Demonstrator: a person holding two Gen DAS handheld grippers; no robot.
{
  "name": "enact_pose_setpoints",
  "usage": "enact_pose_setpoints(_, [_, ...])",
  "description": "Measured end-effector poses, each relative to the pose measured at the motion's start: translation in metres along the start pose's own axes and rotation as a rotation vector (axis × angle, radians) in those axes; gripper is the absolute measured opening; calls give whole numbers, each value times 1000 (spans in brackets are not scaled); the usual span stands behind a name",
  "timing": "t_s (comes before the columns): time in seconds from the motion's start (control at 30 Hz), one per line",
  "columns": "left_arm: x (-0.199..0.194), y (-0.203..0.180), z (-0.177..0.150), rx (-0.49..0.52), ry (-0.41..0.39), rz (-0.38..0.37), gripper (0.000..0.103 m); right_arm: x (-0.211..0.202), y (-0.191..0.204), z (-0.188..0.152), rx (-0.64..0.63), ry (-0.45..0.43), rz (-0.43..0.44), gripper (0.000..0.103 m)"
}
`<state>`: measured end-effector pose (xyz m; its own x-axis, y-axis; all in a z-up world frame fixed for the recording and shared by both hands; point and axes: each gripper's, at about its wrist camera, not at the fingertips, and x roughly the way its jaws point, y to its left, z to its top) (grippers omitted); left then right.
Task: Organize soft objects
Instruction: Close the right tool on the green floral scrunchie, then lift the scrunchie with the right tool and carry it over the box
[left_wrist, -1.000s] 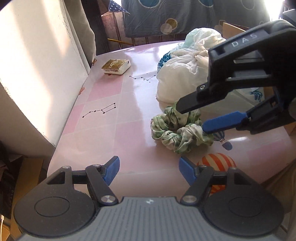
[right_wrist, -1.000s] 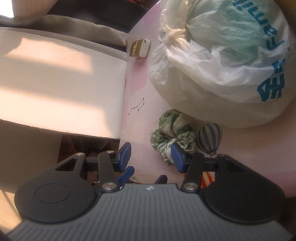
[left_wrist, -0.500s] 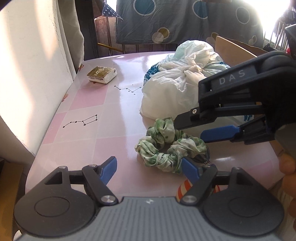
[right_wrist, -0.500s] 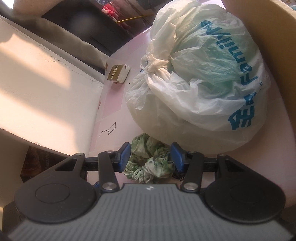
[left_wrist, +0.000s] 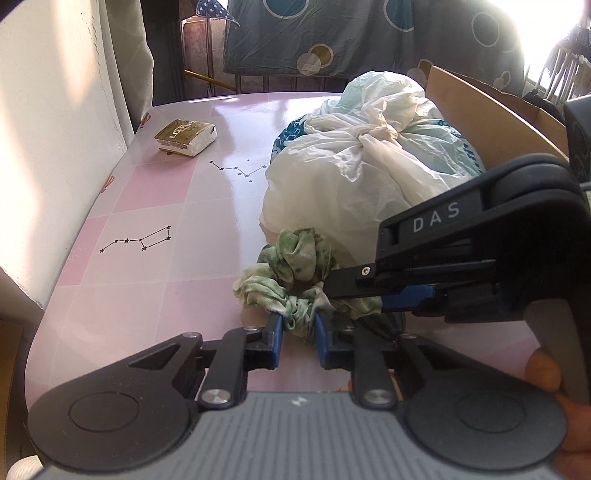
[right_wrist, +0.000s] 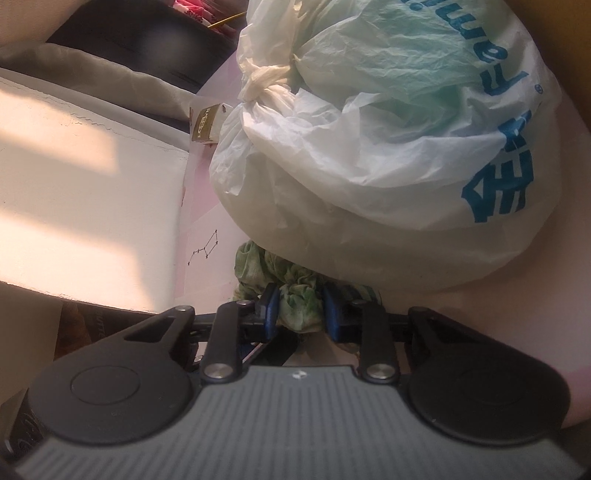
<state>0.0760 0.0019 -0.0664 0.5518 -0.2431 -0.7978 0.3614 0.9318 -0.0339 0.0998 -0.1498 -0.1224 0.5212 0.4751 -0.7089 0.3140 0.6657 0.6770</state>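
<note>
Both grippers, left gripper and right gripper, have just closed their fingers on the green scrunchie, pinching opposite sides (probably to stretch it) on the table, against the plastic bag.

— What room do we have ahead of the left gripper?
— Bare pink table ahead-left, out to the tissue pack
— And rightward?
— We're blocked: the tied plastic bag, cardboard box behind it, and the right gripper crossing in
</note>
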Motion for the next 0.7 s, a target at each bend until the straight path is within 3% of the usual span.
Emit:
enact_pose_setpoints(0.13, [-17, -2, -1, 4, -42, 6, 3, -8, 3, -5, -16, -14, 12, 17])
enact_pose_setpoints(0.43, [-71, -11, 9, 37, -187, -16, 1, -41, 24, -19, -74, -55, 74, 16])
enact_pose_setpoints(0.7, [-108, -39, 26, 106, -300, -34, 1, -97, 35, -18, -117, -143, 166, 15])
